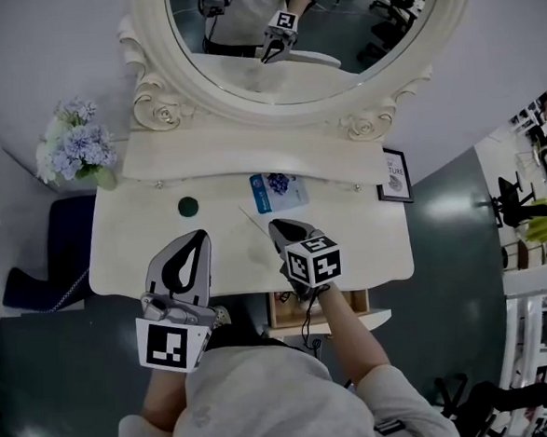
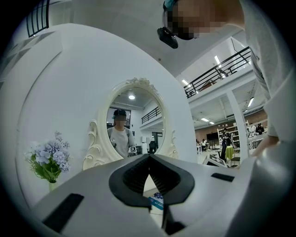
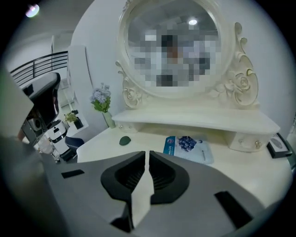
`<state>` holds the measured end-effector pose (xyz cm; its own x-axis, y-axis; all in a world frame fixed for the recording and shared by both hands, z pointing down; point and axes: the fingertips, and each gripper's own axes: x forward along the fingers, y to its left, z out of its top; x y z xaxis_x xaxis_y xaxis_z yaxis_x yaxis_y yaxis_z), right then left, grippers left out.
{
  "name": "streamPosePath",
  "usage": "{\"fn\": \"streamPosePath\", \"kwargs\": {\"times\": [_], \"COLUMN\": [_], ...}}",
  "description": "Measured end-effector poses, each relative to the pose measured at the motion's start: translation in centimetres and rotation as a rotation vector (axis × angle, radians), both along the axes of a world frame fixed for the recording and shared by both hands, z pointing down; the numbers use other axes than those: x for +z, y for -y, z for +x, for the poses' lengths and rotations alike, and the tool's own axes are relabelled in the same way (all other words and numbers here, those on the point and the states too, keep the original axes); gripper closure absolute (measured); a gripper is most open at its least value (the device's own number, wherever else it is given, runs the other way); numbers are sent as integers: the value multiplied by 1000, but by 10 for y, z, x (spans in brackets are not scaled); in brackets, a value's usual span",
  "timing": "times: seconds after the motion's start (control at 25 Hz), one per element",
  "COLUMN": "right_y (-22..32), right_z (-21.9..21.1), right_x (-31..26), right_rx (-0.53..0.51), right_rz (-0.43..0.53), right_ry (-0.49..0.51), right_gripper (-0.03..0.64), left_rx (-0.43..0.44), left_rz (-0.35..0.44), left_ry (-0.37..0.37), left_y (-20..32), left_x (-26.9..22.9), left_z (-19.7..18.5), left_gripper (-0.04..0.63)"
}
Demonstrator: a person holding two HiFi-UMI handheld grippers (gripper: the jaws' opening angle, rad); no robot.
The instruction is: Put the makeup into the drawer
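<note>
A small dark green round makeup piece [image 1: 189, 206] [image 3: 124, 140] lies on the cream vanity table [image 1: 369, 244], towards the back left. A blue and white packet [image 1: 278, 191] [image 3: 187, 147] [image 2: 156, 200] lies flat at the back middle. A thin pale stick [image 1: 253, 220] lies just ahead of my right gripper [image 1: 274, 225] [image 3: 147, 153], whose jaws stand together with only a hairline slit and nothing seen between them. My left gripper [image 1: 203, 234] [image 2: 149, 158] hovers over the table's front left, shut and empty. A wooden drawer [image 1: 357, 300] stands open under the front edge, partly hidden by my right gripper.
An oval mirror [image 1: 321, 32] in a carved frame rises behind a raised shelf [image 1: 204, 157]. A vase of pale blue flowers [image 1: 77, 143] [image 3: 102, 99] stands at the back left, and a small framed picture [image 1: 395, 175] at the back right. A dark stool [image 1: 47, 257] sits left of the table.
</note>
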<state>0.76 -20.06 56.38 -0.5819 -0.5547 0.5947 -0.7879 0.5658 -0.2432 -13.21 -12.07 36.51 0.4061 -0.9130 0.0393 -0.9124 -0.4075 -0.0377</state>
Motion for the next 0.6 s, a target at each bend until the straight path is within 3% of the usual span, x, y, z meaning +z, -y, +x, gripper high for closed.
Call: {"fn": "streamPosePath", "kwargs": {"times": [0.44, 0.6], "right_y": [1, 0], "right_z": [-4, -6], "right_x": [65, 76], "right_rx": [-119, -149], "right_rz": [-101, -110], "right_ry": [-188, -238], "right_gripper": [587, 517], "left_rx": [-10, -13], "left_rz": [-14, -21], "left_ry": [2, -1], "left_y": [4, 5], "left_x": [6, 8], "left_z": [1, 0], "left_gripper": [581, 581]}}
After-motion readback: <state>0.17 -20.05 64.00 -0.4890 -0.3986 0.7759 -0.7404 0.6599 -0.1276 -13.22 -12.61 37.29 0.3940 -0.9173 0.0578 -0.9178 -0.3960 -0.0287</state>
